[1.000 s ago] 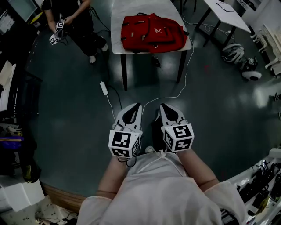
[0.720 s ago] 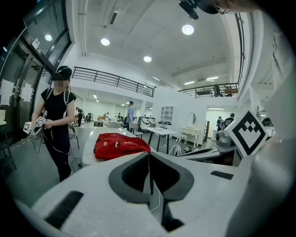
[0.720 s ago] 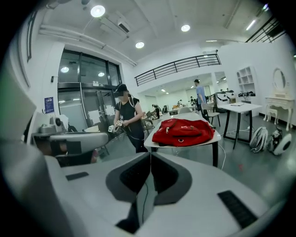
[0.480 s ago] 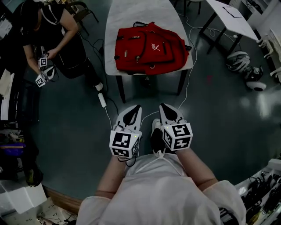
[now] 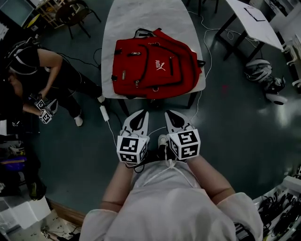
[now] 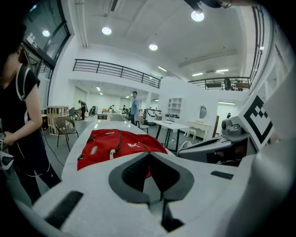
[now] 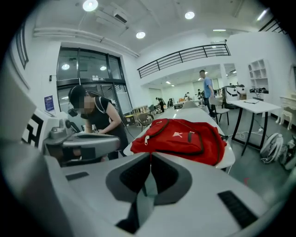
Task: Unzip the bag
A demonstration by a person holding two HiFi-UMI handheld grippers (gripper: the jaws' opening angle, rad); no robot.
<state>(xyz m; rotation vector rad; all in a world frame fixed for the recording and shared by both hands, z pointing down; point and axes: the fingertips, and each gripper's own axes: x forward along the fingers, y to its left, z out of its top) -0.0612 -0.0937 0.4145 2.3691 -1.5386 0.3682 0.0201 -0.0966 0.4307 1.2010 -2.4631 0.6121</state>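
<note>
Left tool [image 5: 139, 113] and right tool [image 5: 170, 114] are side by side close to the body. Both have jaws fully together with nothing between them. They are short of the desk [image 5: 141, 14] and not touching the bag [image 5: 155, 63].

Risks:
- The tools need to open before any grab. A closed tip would only shove the bag.
- A white cable [image 5: 203, 75] hangs off the desk's right side and runs across the floor toward the feet, so it's a likely trip or snag. A white plug block [image 5: 103, 113] lies on the floor just left of them.
- The red bag lies flat at the near end of the desk, its lower edge close to the near rim and its right side at the right rim. Pulling a zip with one tool and no hold from the other could drag the bag off.
- The zip pulls look small, so a miss or slip is likely.

Room:
- The near edge is free to step up to.
- The desk top is bare beyond the bag.
- A person [image 5: 47, 80] stands well left of the desk.
- Another desk [image 5: 249, 19] is far right, well apart.
</note>
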